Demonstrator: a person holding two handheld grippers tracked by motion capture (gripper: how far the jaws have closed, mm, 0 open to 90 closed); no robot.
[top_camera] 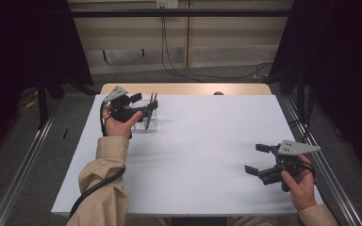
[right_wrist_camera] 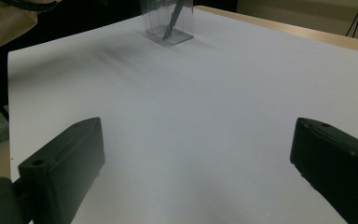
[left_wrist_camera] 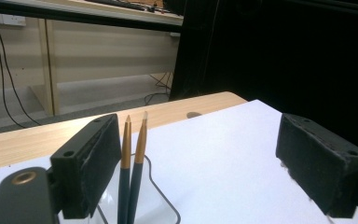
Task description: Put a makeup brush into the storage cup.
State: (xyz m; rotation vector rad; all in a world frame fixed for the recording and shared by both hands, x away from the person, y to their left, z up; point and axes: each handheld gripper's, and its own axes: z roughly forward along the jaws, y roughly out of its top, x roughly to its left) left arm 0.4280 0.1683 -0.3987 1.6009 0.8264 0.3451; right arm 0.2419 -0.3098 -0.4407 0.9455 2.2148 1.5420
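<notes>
Standing two pencils (left_wrist_camera: 133, 158), one clear holder (top_camera: 150, 120)

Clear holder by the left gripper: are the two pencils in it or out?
In. Both pencils stand inside the clear holder, tips up, free between the left gripper's open jaws.

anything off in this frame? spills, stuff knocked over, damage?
Nothing stands out. The two pencils stand tips up in the clear holder, leaning a little, and the holder sits upright on the white table. The left gripper is open beside them; the right gripper is open over bare table. No spill or damage visible.
</notes>
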